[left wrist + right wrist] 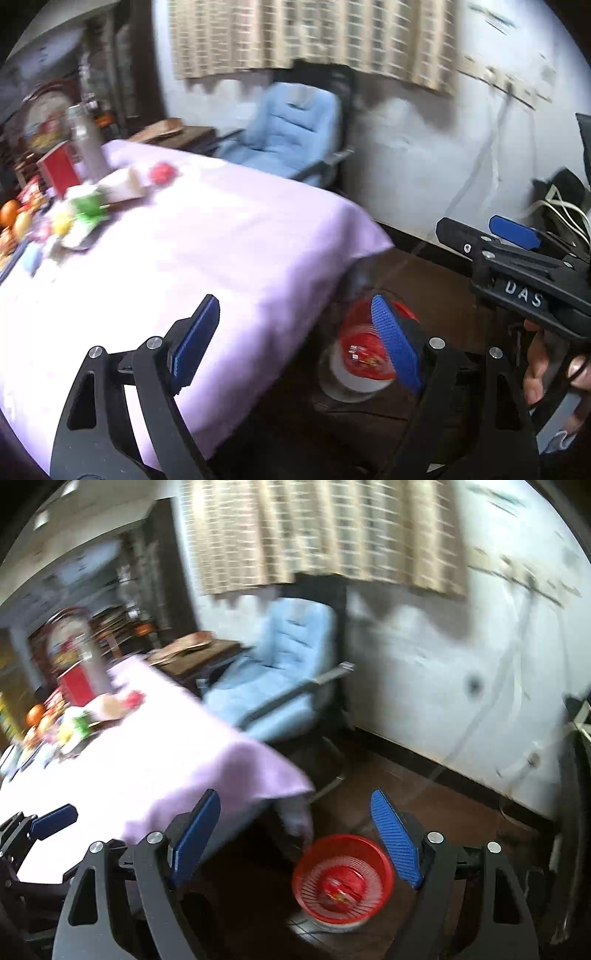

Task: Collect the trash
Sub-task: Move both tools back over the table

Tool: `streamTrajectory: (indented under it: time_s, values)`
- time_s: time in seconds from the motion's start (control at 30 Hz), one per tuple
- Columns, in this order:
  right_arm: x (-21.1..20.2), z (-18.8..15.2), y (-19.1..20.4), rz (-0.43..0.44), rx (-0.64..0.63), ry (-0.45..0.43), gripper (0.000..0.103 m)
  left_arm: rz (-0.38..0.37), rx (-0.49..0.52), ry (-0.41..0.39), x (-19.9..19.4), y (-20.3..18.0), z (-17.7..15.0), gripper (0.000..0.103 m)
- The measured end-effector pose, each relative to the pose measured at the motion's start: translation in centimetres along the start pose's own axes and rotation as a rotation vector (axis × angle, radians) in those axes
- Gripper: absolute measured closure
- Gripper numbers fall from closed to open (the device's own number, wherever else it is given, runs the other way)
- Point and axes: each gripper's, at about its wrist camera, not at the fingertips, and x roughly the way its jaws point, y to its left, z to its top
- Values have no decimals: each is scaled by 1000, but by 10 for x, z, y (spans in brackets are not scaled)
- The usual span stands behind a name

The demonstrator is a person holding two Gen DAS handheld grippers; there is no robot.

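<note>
At the far left edge of the tabletop point(229, 251), a small pile of trash point(83, 210) is seen: green and yellow wrappers, blurred, lying beside a red box point(61, 171) and a tall bottle point(86, 147). The wrappers are judged to be light, thin and crinkly, so they can be squashed without harm. They are best pinched at a loose, raised corner, not pressed flat. On the floor, below the near corner of the tabletop, a red basket point(343, 877) is seen with a red wrapper point(341, 888) already inside. The left gripper point(295, 343) is held wide apart and empty. The right gripper point(299, 843) is wide apart too, with nothing held.
</note>
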Motion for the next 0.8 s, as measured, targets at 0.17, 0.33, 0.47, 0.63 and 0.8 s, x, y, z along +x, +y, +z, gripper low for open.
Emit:
streamTrajectory:
  time_s: [0.17,0.33,0.47,0.63,0.8]
  values:
    - [1,19,73,81,-114,-17,16,84,-98,-18,-22,58,-2,21]
    - [5,32,146,160,-204,-17,16,165,-177,-26,-39,116,-10,20]
    - [11,36,194,211,-255,-6,16,213,-224,-17,-45,155,-14,18]
    - [14,52,242,268,-307,3,15,237,-318,-7,-57,222,7,14]
    - [21,94,296,322,-395,-29,6,328,-425,-62,-69,297,36,9]
